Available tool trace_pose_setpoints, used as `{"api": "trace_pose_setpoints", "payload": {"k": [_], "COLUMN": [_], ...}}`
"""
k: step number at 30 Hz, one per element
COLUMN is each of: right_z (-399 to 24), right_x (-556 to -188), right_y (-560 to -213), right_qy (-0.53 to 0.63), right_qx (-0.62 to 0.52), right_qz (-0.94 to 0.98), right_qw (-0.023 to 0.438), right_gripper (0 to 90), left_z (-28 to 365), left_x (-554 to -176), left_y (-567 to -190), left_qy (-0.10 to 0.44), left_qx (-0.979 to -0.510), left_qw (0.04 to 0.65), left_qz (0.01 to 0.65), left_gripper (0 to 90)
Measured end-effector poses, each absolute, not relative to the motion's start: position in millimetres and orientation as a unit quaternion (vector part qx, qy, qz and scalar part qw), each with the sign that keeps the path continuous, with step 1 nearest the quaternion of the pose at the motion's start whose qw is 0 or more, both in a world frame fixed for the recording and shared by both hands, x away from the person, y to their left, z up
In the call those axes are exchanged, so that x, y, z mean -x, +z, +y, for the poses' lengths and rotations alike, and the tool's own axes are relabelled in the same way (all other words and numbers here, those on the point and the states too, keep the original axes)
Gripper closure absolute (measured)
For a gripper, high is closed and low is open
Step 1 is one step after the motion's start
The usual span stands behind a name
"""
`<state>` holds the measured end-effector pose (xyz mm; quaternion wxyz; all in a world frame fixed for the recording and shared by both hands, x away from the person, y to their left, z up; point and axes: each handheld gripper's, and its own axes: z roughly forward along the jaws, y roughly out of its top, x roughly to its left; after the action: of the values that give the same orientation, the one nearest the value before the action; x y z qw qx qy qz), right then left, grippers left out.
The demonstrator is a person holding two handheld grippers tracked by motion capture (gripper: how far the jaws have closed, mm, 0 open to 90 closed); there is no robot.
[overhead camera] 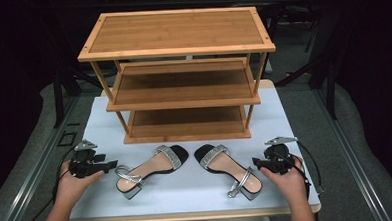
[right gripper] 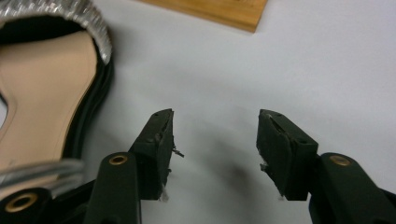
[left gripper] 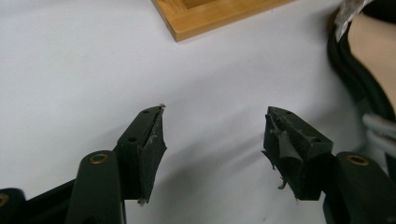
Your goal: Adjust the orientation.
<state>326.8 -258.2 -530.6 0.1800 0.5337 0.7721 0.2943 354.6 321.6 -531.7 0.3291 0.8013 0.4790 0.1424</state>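
White tabletop (overhead camera: 187,188) | left tongs (overhead camera: 111,164) spread, empty | right tongs (overhead camera: 255,162) spread, seemingly low | sandals (overhead camera: 151,170) between

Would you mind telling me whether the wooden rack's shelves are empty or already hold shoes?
Empty. All three tiers of the wooden rack show bare wood, and both sandals lie on the white table in front of it.

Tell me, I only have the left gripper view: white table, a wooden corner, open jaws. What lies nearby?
Observer: Two sandals; the left sandal lies just beside your left gripper.
Operator: And the rack?
Observer: The wooden shoe rack has three tiers, all bare.
Operator: Is the other gripper busy?
Observer: No, the right gripper is open, holding nothing, beside the right sandal.
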Motion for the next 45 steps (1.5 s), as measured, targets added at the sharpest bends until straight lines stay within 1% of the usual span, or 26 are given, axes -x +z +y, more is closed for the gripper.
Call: {"api": "trace_pose_setpoints", "payload": {"k": [1, 2, 3, 4, 5, 6, 9, 10, 13, 16, 20, 25, 27, 30, 33, 35, 40, 45], "right_z": [-259.4, -259.4, -257.1, -256.7, -256.4, -256.4, -253.2, -252.7, -252.3, -253.4, -254.4, -257.0, -257.4, -256.5, -256.0, -256.3, -257.1, -256.2], "right_x": [-325.3, -325.3, -323.5, -323.4, -324.9, -324.9, -325.7, -325.6, -324.5, -323.6, -324.3, -323.9, -324.1, -324.0, -323.9, -323.8, -323.7, -323.7], "right_y": [-529.5, -529.5, -528.0, -527.7, -529.2, -529.2, -531.4, -531.3, -529.9, -528.7, -530.2, -528.0, -528.5, -529.4, -528.4, -527.6, -527.5, -527.9], "right_qy": [0.308, 0.308, 0.287, 0.283, 0.284, 0.284, 0.279, 0.291, 0.292, 0.289, 0.287, 0.297, 0.295, 0.289, 0.29, 0.293, 0.297, 0.298], "right_qx": [-0.518, -0.518, -0.525, -0.523, -0.512, -0.512, -0.514, -0.516, -0.518, -0.524, -0.527, -0.534, -0.535, -0.533, -0.533, -0.534, -0.535, -0.534], "right_qz": [0.782, 0.782, 0.78, 0.783, 0.793, 0.793, 0.79, 0.787, 0.785, 0.787, 0.786, 0.778, 0.779, 0.783, 0.782, 0.78, 0.777, 0.778], "right_qw": [0.157, 0.157, 0.183, 0.182, 0.167, 0.167, 0.185, 0.17, 0.171, 0.151, 0.148, 0.145, 0.144, 0.14, 0.142, 0.145, 0.146, 0.146], "right_gripper": [46.2, 46.2, 46.2, 45.9, 45.8, 45.8, 47.5, 47.9, 48.8, 48.2, 48.2, 46.9, 46.5, 46.2, 45.9, 45.6, 45.2, 44.6], "left_z": [321.5, 321.4, 320.9, 320.8, 320.7, 320.7, 321.6, 321.5, 320.5, 318.8, 318.4, 317.9, 317.2, 313.0, 306.8, 301.2, 292.7, 287.3], "left_x": [-354.6, -355.3, -355.8, -356.7, -357.8, -358.3, -358.7, -358.5, -357.3, -356.1, -356.1, -356.8, -358.3, -361.1, -362.4, -363.0, -366.2, -369.9], "left_y": [-531.6, -532.2, -533.5, -534.2, -535.8, -536.2, -538.2, -538.3, -537.5, -536.3, -530.3, -517.3, -515.0, -509.7, -501.5, -493.7, -480.4, -475.7], "left_qy": [0.141, 0.137, 0.134, 0.124, 0.117, 0.108, 0.103, 0.101, 0.101, 0.096, 0.094, 0.079, 0.056, 0.048, 0.043, 0.05, 0.039, 0.033], "left_qx": [-0.805, -0.808, -0.806, -0.808, -0.808, -0.808, -0.806, -0.806, -0.806, -0.81, -0.807, -0.802, -0.802, -0.818, -0.829, -0.838, -0.842, -0.849], "left_qw": [0.323, 0.32, 0.323, 0.323, 0.323, 0.319, 0.323, 0.326, 0.325, 0.321, 0.326, 0.344, 0.345, 0.319, 0.306, 0.295, 0.286, 0.27], "left_qz": [0.478, 0.476, 0.477, 0.477, 0.48, 0.483, 0.484, 0.483, 0.485, 0.481, 0.483, 0.483, 0.485, 0.476, 0.466, 0.457, 0.455, 0.452], "left_gripper": [39.6, 39.6, 39.7, 39.8, 41.8, 41.8, 45.2, 47.2, 47.3, 47.3, 45.9, 44.3, 44.3, 43.5, 43.7, 43.9, 42.2, 40.3]}}
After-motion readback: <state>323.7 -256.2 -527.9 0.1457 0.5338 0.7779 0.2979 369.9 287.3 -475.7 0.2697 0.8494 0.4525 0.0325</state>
